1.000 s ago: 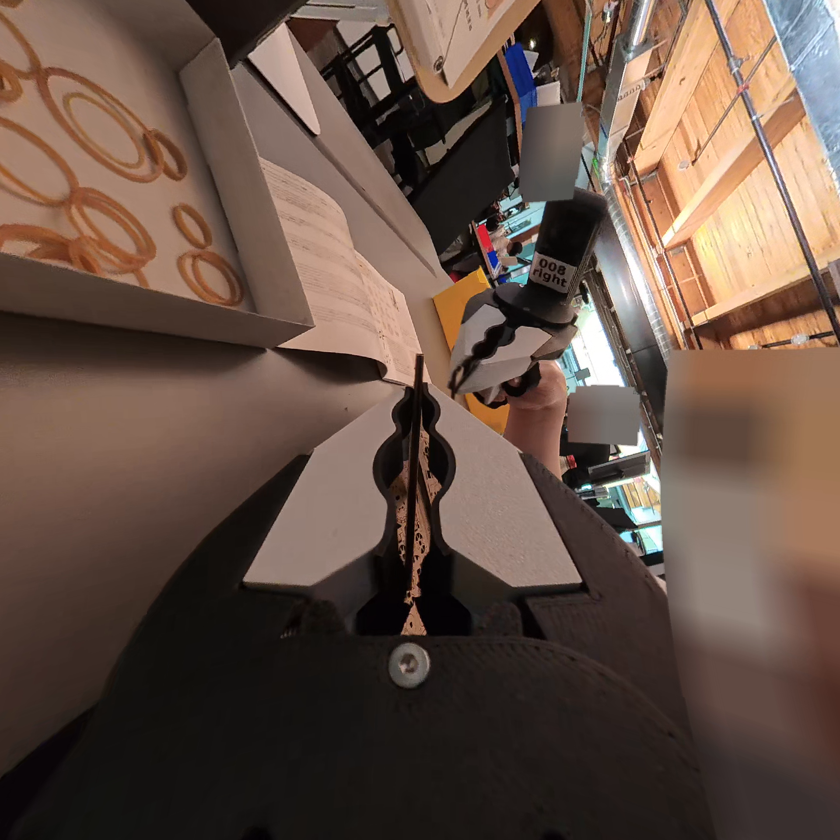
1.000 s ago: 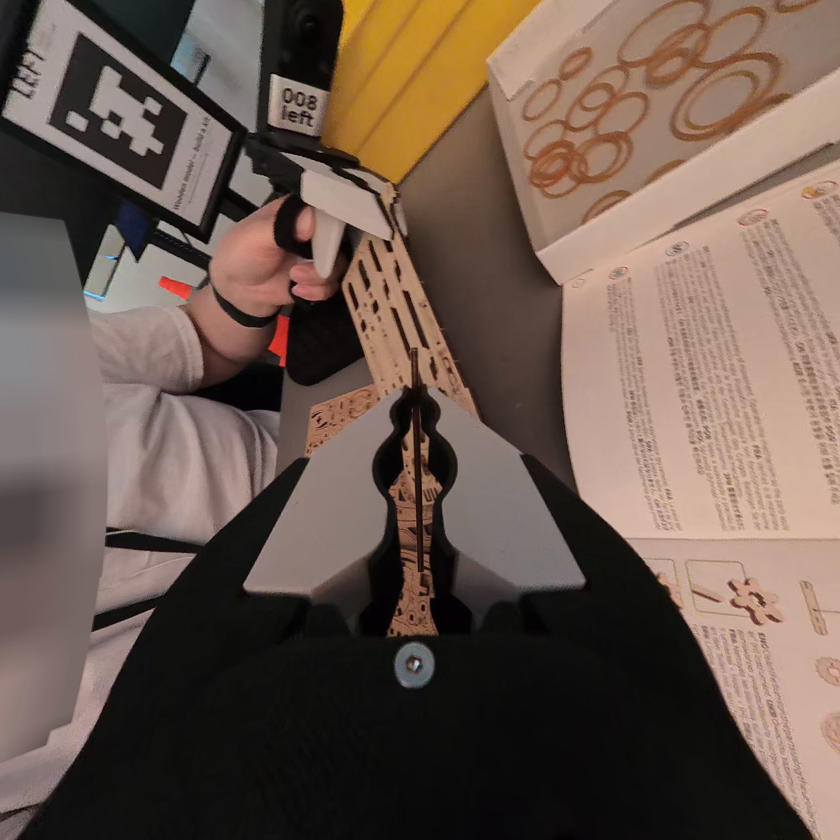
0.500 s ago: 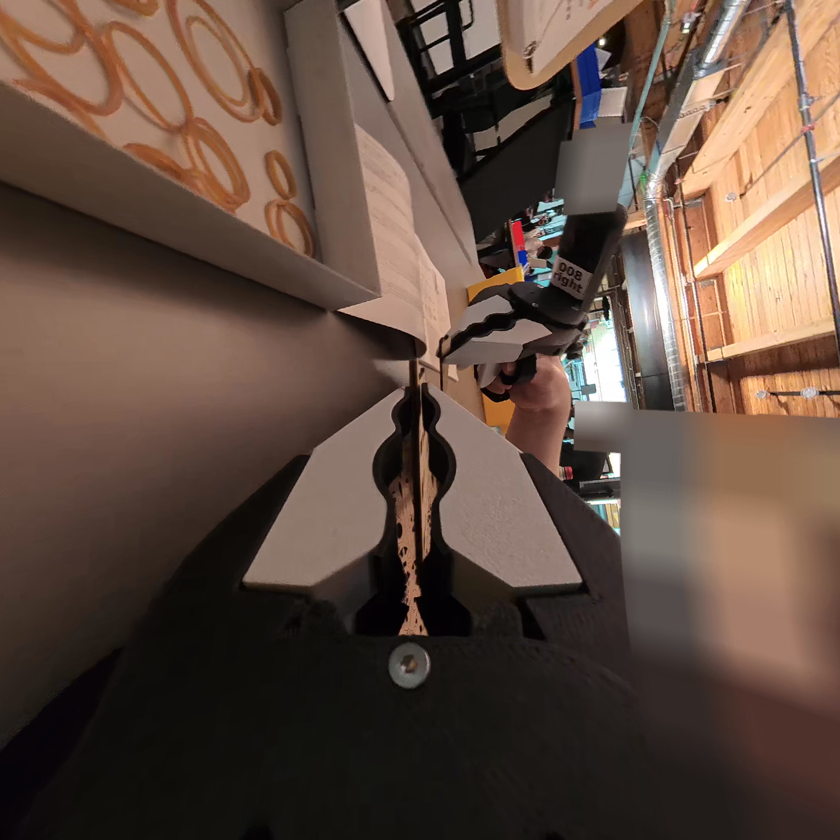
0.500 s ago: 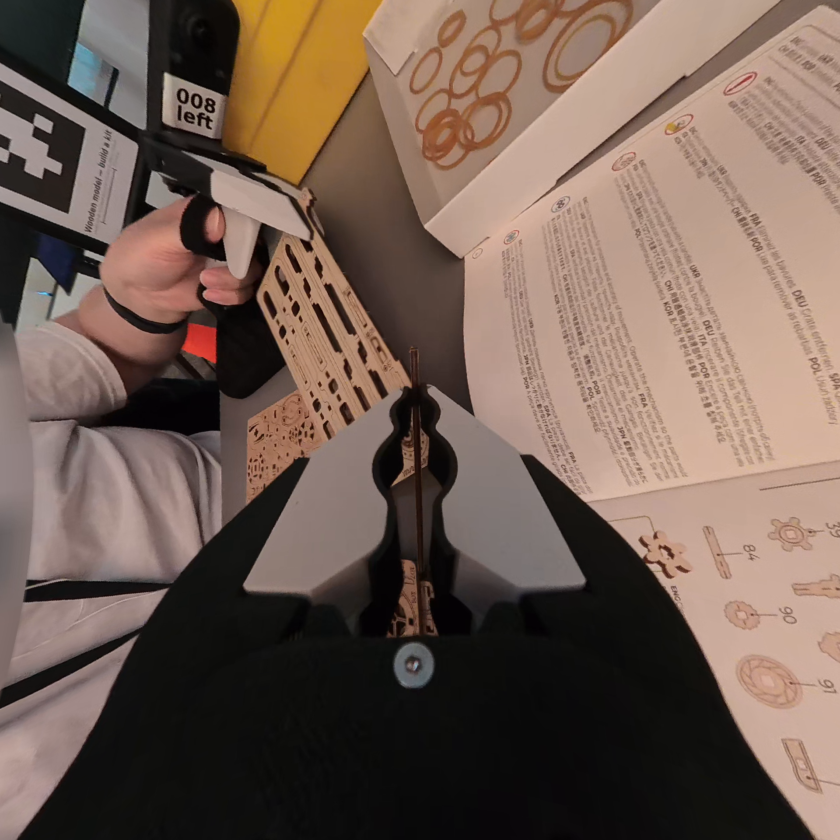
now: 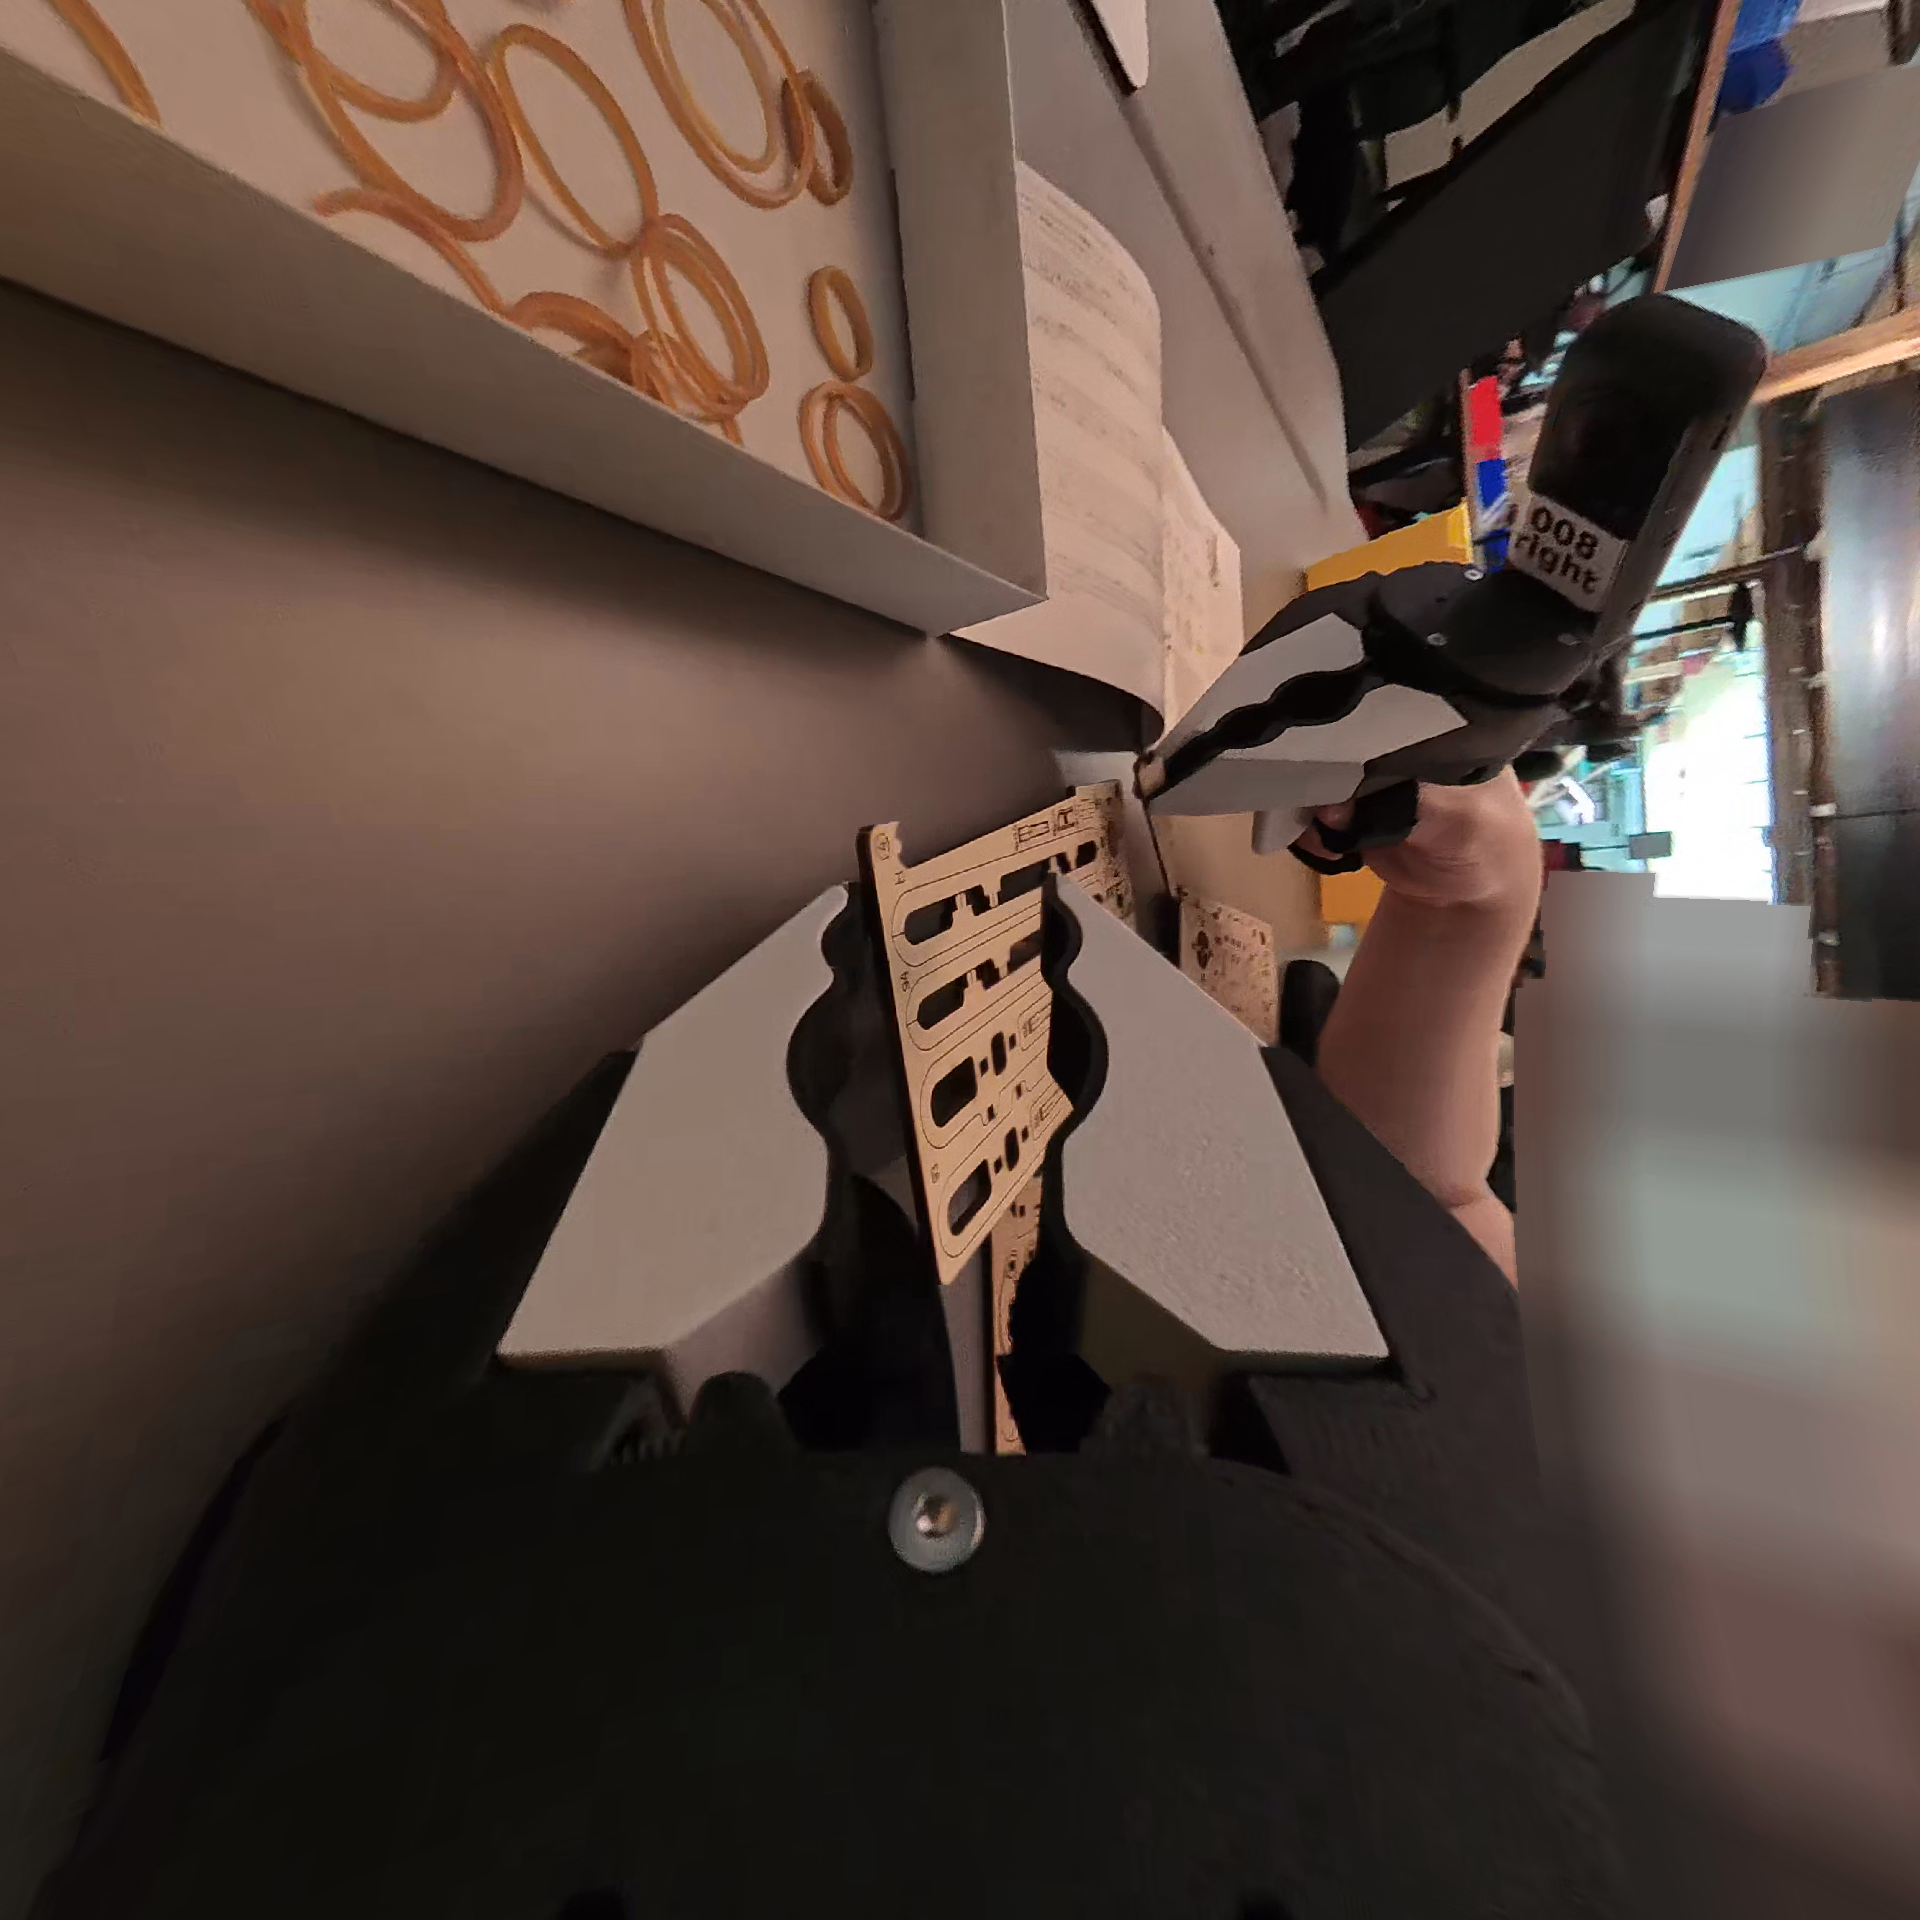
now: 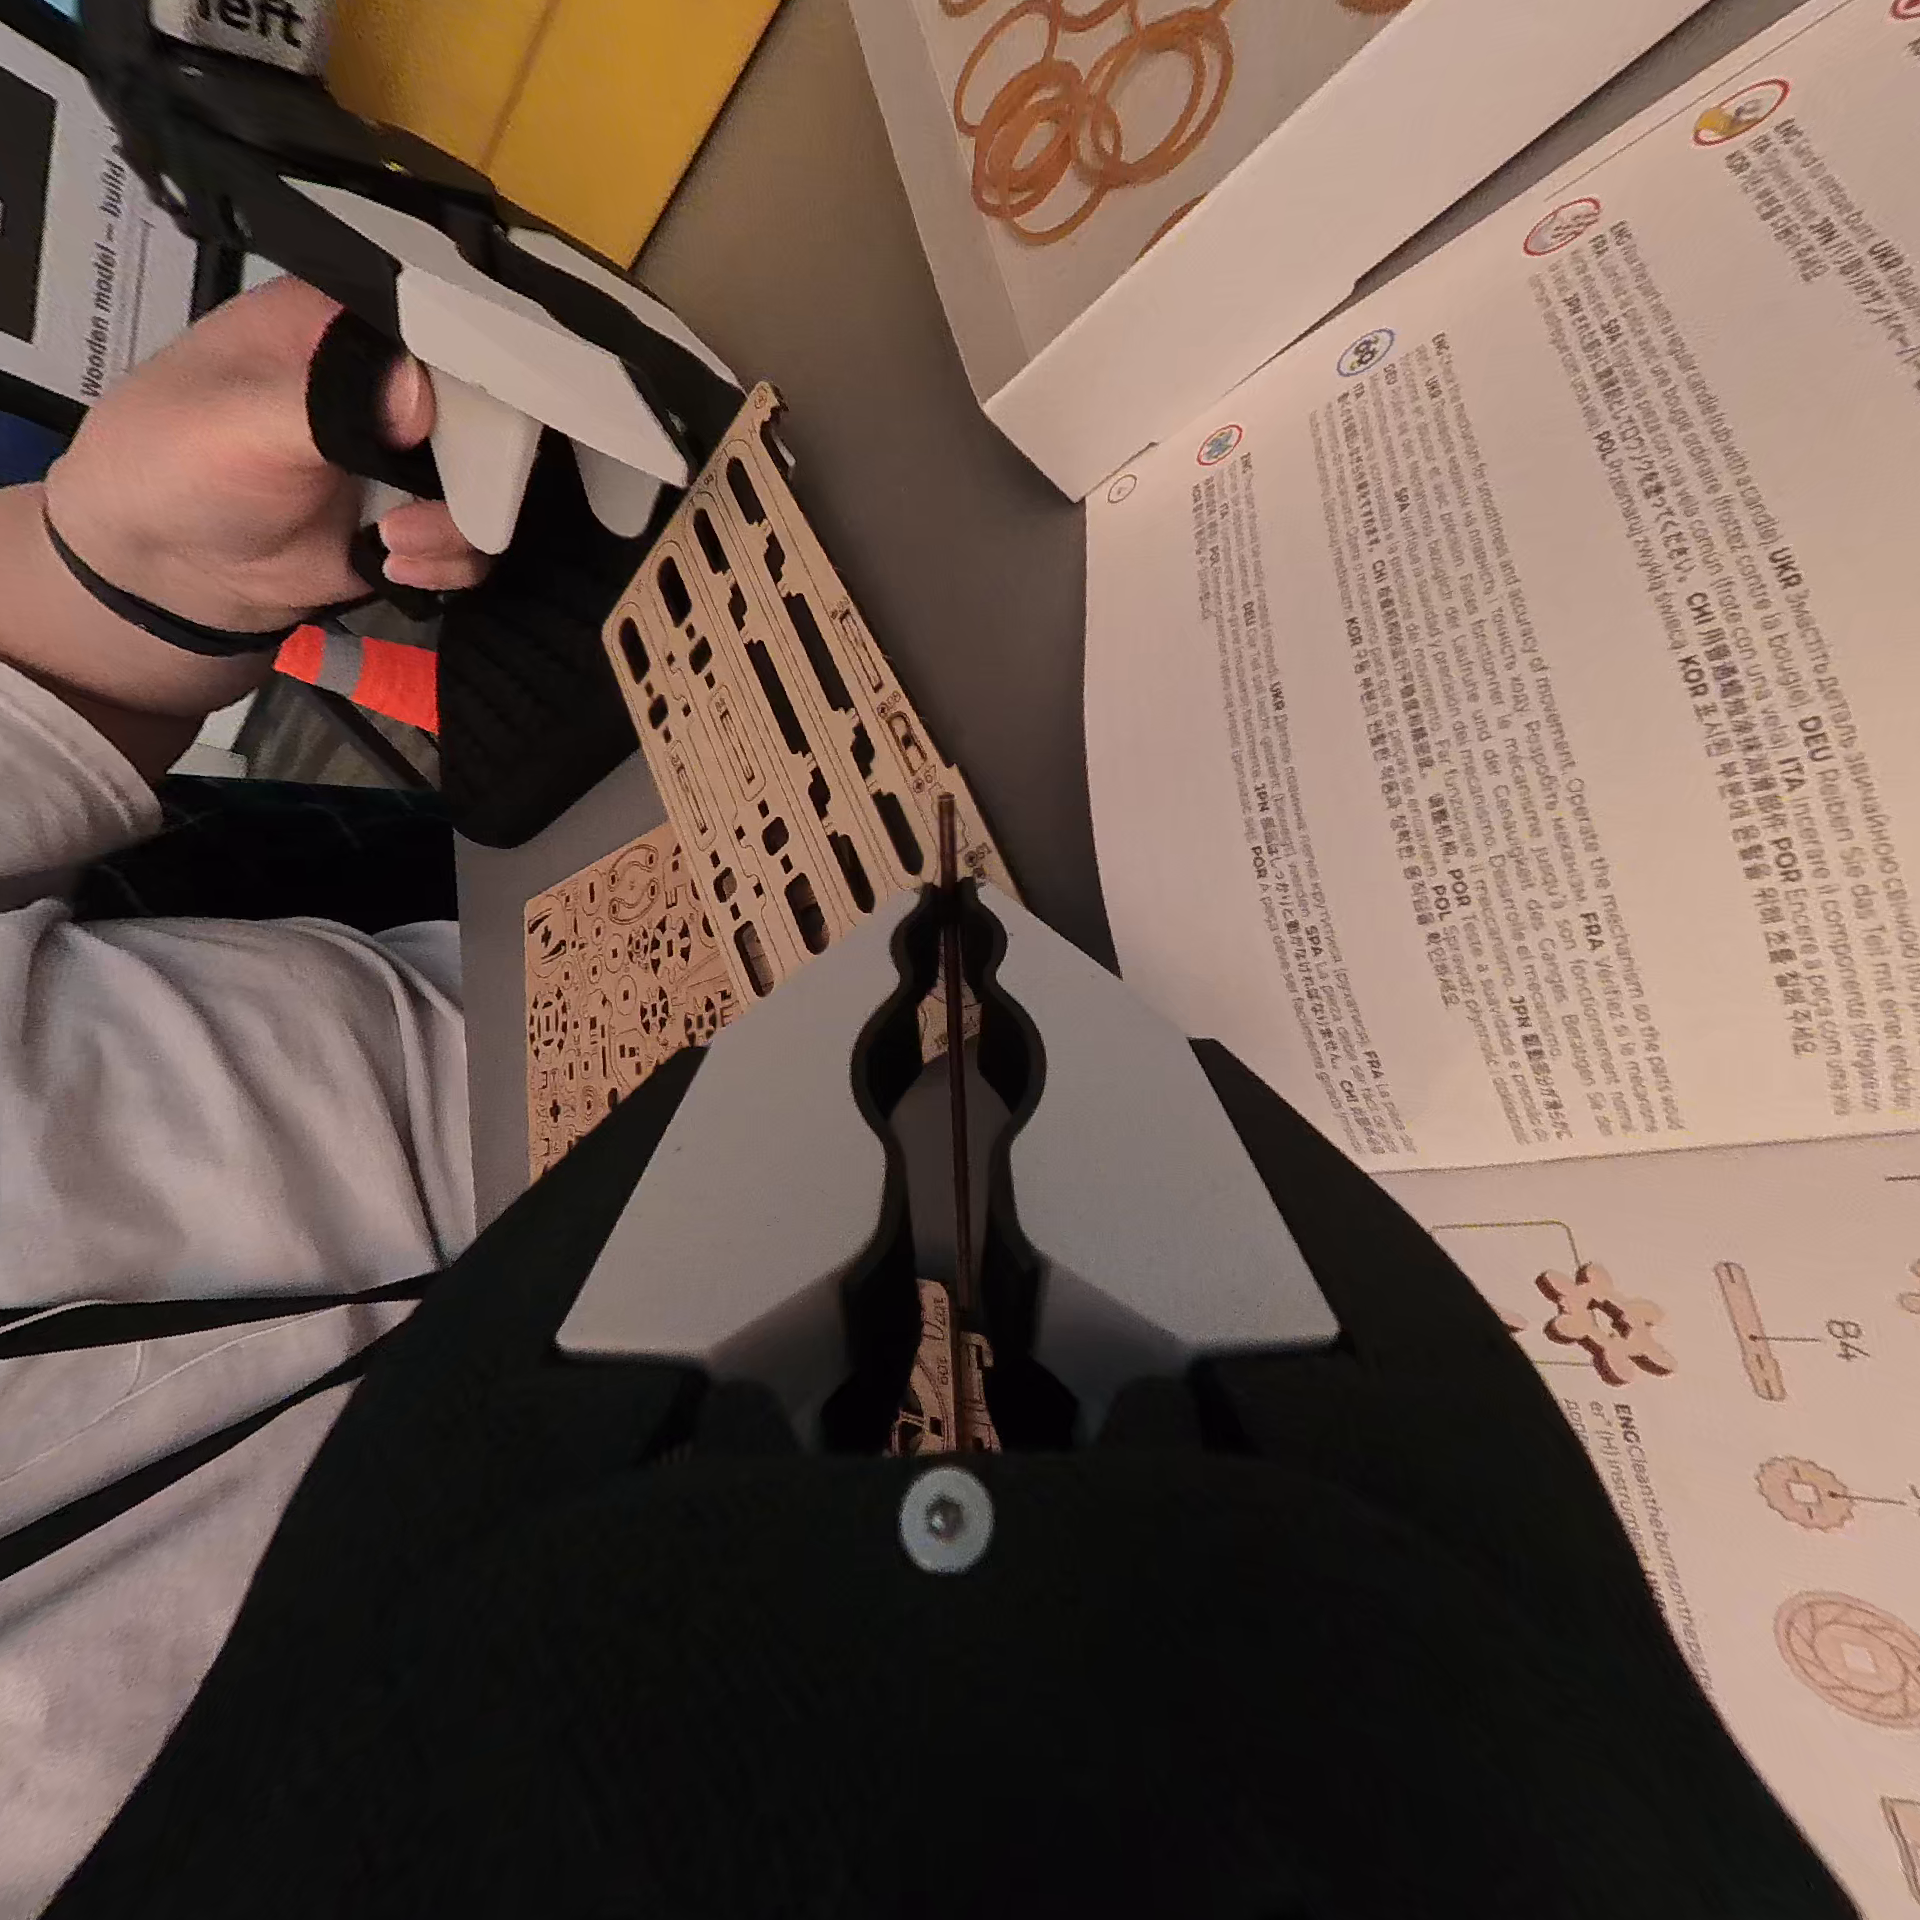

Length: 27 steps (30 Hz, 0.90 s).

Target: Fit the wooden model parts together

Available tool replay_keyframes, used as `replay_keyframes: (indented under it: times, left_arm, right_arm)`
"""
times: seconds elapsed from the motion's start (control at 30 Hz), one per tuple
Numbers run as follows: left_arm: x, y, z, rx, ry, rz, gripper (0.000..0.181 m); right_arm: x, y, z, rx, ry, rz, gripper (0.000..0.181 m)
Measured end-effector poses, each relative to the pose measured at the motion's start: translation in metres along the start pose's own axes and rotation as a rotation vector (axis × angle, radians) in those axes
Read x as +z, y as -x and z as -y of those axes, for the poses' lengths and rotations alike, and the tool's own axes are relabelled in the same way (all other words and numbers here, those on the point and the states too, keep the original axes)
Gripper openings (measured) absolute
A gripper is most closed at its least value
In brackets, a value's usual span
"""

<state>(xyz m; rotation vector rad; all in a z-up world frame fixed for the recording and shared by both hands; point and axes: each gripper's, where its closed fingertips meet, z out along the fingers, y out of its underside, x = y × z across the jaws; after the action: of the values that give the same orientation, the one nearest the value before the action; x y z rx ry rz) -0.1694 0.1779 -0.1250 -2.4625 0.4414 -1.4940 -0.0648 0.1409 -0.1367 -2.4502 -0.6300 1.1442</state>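
My left gripper [image 5: 951,894] is open. A slotted wooden parts sheet [image 5: 966,1039] stands loose and tilted between its fingers. In the right wrist view the same sheet [image 6: 769,707] slopes down to the grey table, with the left gripper [image 6: 665,457] at its far end. My right gripper [image 6: 945,883] is shut on a thin wooden piece [image 6: 951,1039] seen edge-on, its tip just over the sheet's near corner. In the left wrist view the right gripper [image 5: 1153,774] hovers just beyond the sheet. A second sheet of small parts [image 6: 613,997] lies flat on the table.
A white box lid [image 5: 966,312] holding several rubber bands [image 6: 1081,114] lies beyond the sheets. An open instruction booklet [image 6: 1507,727] covers the table to the right. A yellow object [image 6: 540,94] sits at the back. A person's hand [image 6: 208,499] and white sleeve are at the left. There is about 12 cm between the tips of the two grippers. The yellow object [image 6: 540,94] is about 15 cm from my left fingertips.
My left gripper has opened, and the sheet it pinched edge-on now stands tilted and loose between the fingers. My right gripper, still shut on its piece, has come closer to the sheet.
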Motion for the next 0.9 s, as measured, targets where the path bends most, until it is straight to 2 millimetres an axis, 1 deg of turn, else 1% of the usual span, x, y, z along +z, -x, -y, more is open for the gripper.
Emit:
replay_keyframes:
  times: [0.07, 0.13, 0.23, 0.27, 0.3, 0.33, 0.37, 0.43, 0.47, 0.57, 0.67, 0.73, 0.77, 0.9]
  left_arm:
    - [-0.005, 0.002, 0.003, 0.048, -0.015, 0.041, 0.033]
    - [-0.010, 0.000, 0.008, 0.122, -0.037, 0.077, 0.033]
    - [-0.016, -0.010, 0.014, 0.284, -0.072, 0.132, 0.031]
    - [-0.019, -0.015, 0.017, 0.342, -0.091, 0.143, 0.030]
    - [-0.020, -0.022, 0.019, 0.398, -0.108, 0.143, 0.030]
    - [-0.020, -0.034, 0.020, 0.454, -0.118, 0.110, 0.027]
    - [-0.018, -0.050, 0.018, 0.509, -0.118, 0.043, 0.022]
    - [-0.013, -0.085, 0.009, 0.628, -0.098, -0.101, 0.023]
    - [-0.010, -0.100, 0.004, 0.699, -0.085, -0.153, 0.023]
    - [-0.009, -0.139, -0.008, 0.879, -0.084, -0.277, 0.027]
    - [-0.020, -0.175, -0.012, 1.005, -0.139, -0.402, 0.024]
    - [-0.026, -0.190, -0.019, 1.076, -0.142, -0.454, 0.022]
    - [-0.027, -0.194, -0.022, 1.108, -0.139, -0.458, 0.022]
    - [-0.025, -0.199, -0.024, 1.231, -0.166, -0.383, 0.017]
  right_arm:
    - [0.001, 0.000, -0.001, -0.002, 0.009, -0.002, 0.002]
    - [0.002, 0.000, -0.002, -0.001, 0.017, 0.001, 0.002]
    - [0.000, 0.003, -0.002, -0.013, 0.021, -0.001, 0.002]
    - [-0.002, 0.007, 0.000, -0.027, 0.018, 0.004, 0.002]
    - [-0.006, 0.015, 0.003, -0.058, 0.004, 0.026, 0.002]
    - [-0.010, 0.030, 0.009, -0.107, -0.019, 0.075, 0.002]
    - [-0.016, 0.047, 0.014, -0.157, -0.044, 0.127, 0.002]
    - [-0.028, 0.077, 0.024, -0.248, -0.093, 0.189, 0.002]
    - [-0.033, 0.089, 0.027, -0.286, -0.114, 0.200, 0.002]
    - [-0.049, 0.117, 0.035, -0.384, -0.177, 0.215, 0.002]
    - [-0.062, 0.138, 0.040, -0.456, -0.229, 0.229, 0.002]
    - [-0.069, 0.148, 0.041, -0.491, -0.251, 0.240, 0.002]
    - [-0.071, 0.152, 0.041, -0.502, -0.258, 0.241, 0.002]
    - [-0.074, 0.163, 0.040, -0.537, -0.261, 0.244, 0.002]
